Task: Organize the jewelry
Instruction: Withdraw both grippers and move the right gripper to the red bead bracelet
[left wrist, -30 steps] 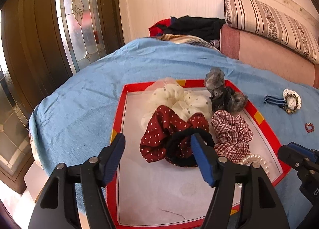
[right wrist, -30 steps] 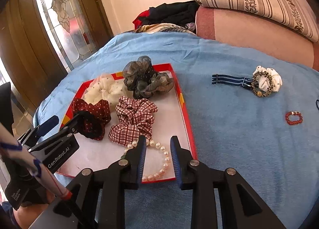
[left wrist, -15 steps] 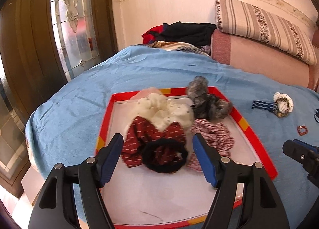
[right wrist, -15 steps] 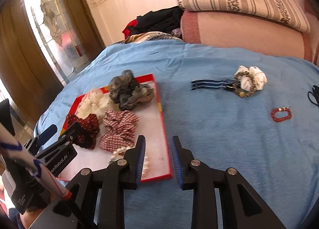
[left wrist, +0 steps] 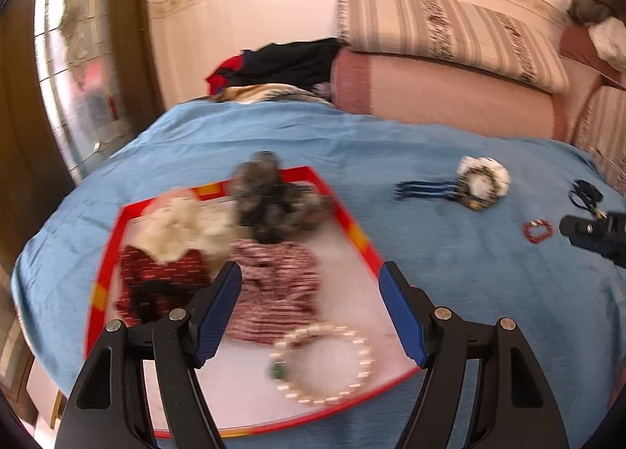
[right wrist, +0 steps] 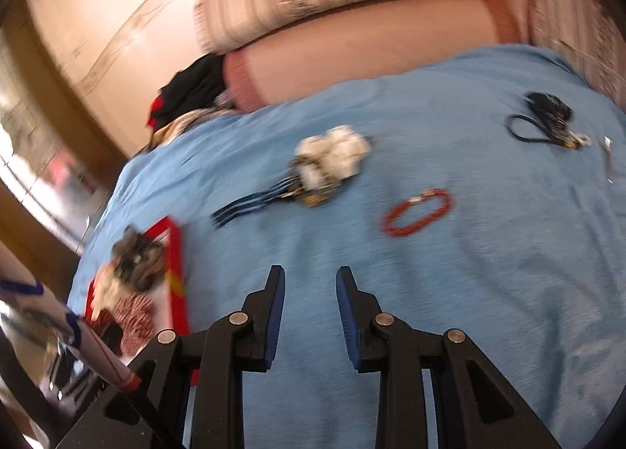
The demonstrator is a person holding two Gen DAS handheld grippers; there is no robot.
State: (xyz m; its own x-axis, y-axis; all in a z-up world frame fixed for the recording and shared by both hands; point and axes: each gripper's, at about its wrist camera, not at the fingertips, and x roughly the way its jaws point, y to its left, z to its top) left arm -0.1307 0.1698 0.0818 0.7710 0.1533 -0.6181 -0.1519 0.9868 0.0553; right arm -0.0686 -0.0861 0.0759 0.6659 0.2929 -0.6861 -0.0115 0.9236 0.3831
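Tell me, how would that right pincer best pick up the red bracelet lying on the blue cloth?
Probably from above, pinching one side of the loop. The red bracelet lies flat on the blue cloth, a thin ring with an open middle, apart from the other pieces. One finger could drop inside the loop and one outside. The right gripper is open and empty, with the bracelet ahead of it.

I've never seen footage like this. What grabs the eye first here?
Probably the red tray on the blue bedspread, heaped with scrunchies, a pearl bracelet at its near edge. Black blue-tipped fingers frame the bottom of each view, spread and holding nothing. To the tray's right a red bead bracelet lies loose on the blue cloth.
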